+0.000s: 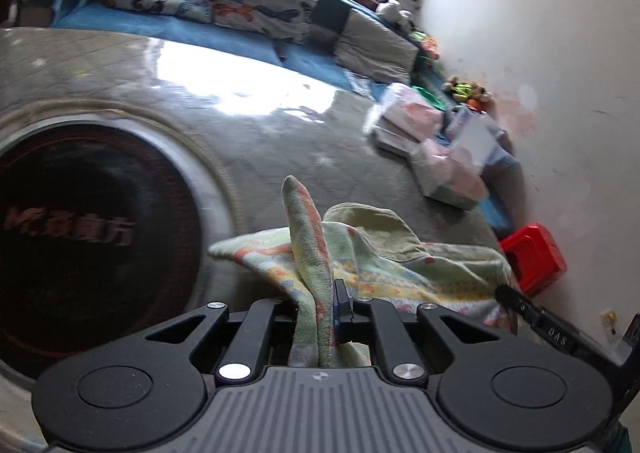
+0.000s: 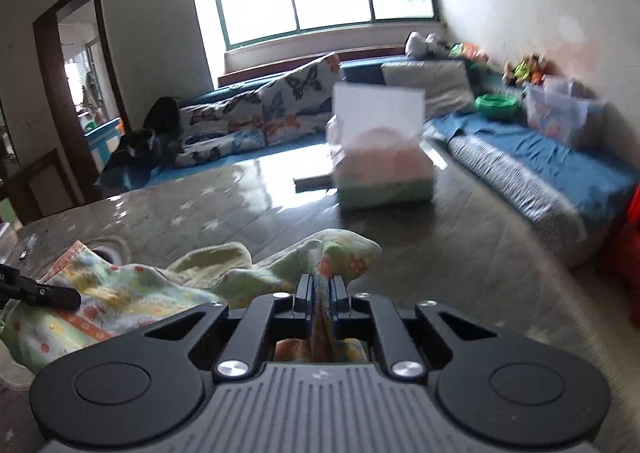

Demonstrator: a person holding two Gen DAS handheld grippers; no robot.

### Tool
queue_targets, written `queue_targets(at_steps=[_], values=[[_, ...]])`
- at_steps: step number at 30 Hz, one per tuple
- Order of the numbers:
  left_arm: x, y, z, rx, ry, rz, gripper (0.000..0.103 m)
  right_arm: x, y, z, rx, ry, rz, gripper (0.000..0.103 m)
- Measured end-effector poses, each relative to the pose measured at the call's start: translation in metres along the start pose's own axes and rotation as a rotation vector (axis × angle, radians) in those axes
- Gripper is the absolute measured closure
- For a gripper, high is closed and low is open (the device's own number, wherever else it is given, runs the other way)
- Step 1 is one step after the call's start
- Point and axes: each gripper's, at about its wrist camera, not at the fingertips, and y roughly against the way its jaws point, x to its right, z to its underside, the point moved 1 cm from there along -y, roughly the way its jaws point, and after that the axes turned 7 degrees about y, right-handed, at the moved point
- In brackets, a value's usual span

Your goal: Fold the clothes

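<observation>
A pale green patterned cloth (image 1: 384,253) with orange and blue prints lies rumpled on the glossy grey table (image 1: 248,141). My left gripper (image 1: 320,305) is shut on a fold of it, and a strip of the cloth stands up between the jaws. In the right wrist view the same cloth (image 2: 160,281) spreads to the left, and my right gripper (image 2: 322,287) is shut on a pinched corner of it. The tip of the other gripper (image 2: 44,295) shows at the left edge, resting over the cloth.
A tissue box (image 2: 380,157) stands on the table (image 2: 460,237) beyond the cloth. A round dark inset (image 1: 80,241) with lettering fills the table's left part. Sofas with butterfly cushions (image 2: 256,113) ring the table; a red stool (image 1: 534,257) stands at the right.
</observation>
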Motion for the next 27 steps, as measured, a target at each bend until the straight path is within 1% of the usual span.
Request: queue_targets(at_steps=[3, 6, 8, 10, 11, 15, 17, 20, 21, 23, 25, 27], values=[[0.013, -0.01, 0.003, -0.019, -0.013, 0.031, 0.093, 0.015, 0.008, -0.003, 0.001, 0.007, 0.058, 0.095], [0.02, -0.023, 0.014, -0.067, -0.04, 0.044, 0.092, 0.029, 0.006, 0.006, -0.05, 0.004, 0.098, 0.095], [0.02, -0.031, 0.024, -0.11, -0.051, 0.042, 0.089, 0.036, 0.003, 0.014, -0.089, 0.003, 0.121, 0.095], [0.016, -0.037, 0.03, -0.136, -0.042, 0.039, 0.087, 0.042, -0.001, 0.025, -0.127, -0.004, 0.133, 0.095], [0.014, -0.039, 0.032, -0.143, -0.04, 0.038, 0.082, 0.045, -0.003, 0.026, -0.141, -0.008, 0.131, 0.095], [0.008, -0.042, 0.026, -0.124, -0.035, 0.009, 0.069, 0.047, -0.007, 0.032, -0.162, -0.001, 0.132, 0.095], [0.006, -0.044, 0.02, -0.112, -0.025, -0.003, 0.068, 0.046, -0.01, 0.03, -0.161, -0.002, 0.134, 0.095], [0.006, -0.052, 0.012, -0.093, -0.032, -0.02, 0.073, 0.047, -0.015, 0.028, -0.155, -0.01, 0.139, 0.095], [0.006, -0.054, 0.011, -0.091, -0.04, -0.025, 0.083, 0.048, -0.017, 0.027, -0.152, -0.012, 0.141, 0.095], [0.008, -0.059, 0.008, -0.086, -0.058, -0.034, 0.093, 0.049, -0.02, 0.026, -0.147, -0.018, 0.145, 0.095], [0.006, -0.062, 0.005, -0.068, -0.071, -0.044, 0.094, 0.05, -0.024, 0.024, -0.142, -0.027, 0.147, 0.095], [0.005, -0.068, -0.002, -0.058, -0.064, -0.049, 0.094, 0.051, -0.029, 0.021, -0.136, -0.037, 0.149, 0.095]])
